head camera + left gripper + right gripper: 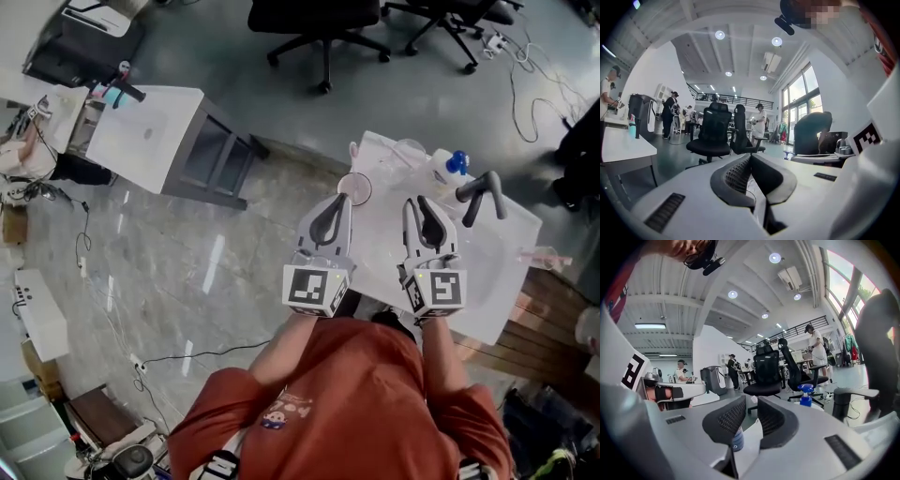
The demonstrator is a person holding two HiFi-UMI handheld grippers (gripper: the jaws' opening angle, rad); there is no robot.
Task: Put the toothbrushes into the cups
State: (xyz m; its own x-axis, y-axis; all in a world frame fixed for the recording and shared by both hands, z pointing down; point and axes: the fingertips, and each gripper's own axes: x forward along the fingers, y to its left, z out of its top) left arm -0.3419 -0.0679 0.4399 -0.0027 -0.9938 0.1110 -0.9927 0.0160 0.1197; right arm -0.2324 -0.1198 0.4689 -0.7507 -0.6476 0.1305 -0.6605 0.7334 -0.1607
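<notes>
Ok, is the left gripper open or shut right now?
Shut. In its own view, the left gripper has its fingers meeting at the tips, with nothing held between them.

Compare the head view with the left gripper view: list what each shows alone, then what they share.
Head view only: a clear cup, the blue-capped bottle and the right claw, jaws apart. Left gripper view only: people standing, ceiling lights and tall windows. Both: the left claw, jaws together on nothing, and black office chairs.
</notes>
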